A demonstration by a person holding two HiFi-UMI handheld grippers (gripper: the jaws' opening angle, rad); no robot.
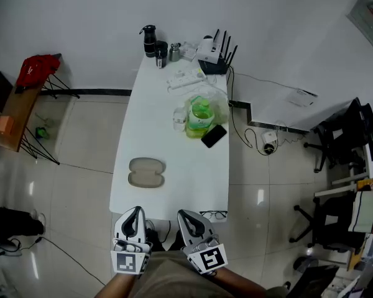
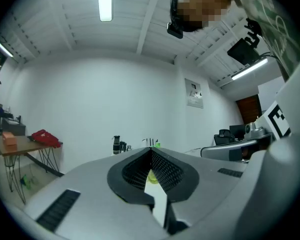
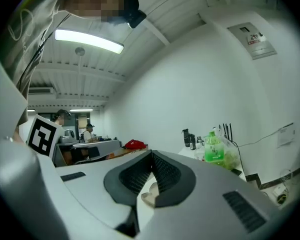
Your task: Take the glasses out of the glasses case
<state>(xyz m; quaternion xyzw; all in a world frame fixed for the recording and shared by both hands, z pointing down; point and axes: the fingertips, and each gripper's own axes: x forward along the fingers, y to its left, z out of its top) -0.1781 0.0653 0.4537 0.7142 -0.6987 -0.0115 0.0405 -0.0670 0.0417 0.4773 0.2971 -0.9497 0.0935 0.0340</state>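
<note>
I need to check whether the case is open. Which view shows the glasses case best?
The head view: the glasses case lies whole on the white table, apparently open. The right gripper view shows only a beige sliver, likely the case; the left gripper view shows none of it.

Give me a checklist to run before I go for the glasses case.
1. Glasses case found, on the table near the front edge: ok.
2. Case open: it appears to lie flat in two halves: ok.
3. Glasses visible inside: cannot tell, too small in the head view.
4. Left hand-held gripper ready to grasp: empty, but jaws together: not ok.
5. Right hand-held gripper ready to grasp: empty, but jaws together: not ok.
6. Approach free: green bottle and phone lie farther back than the case: ok.
</note>
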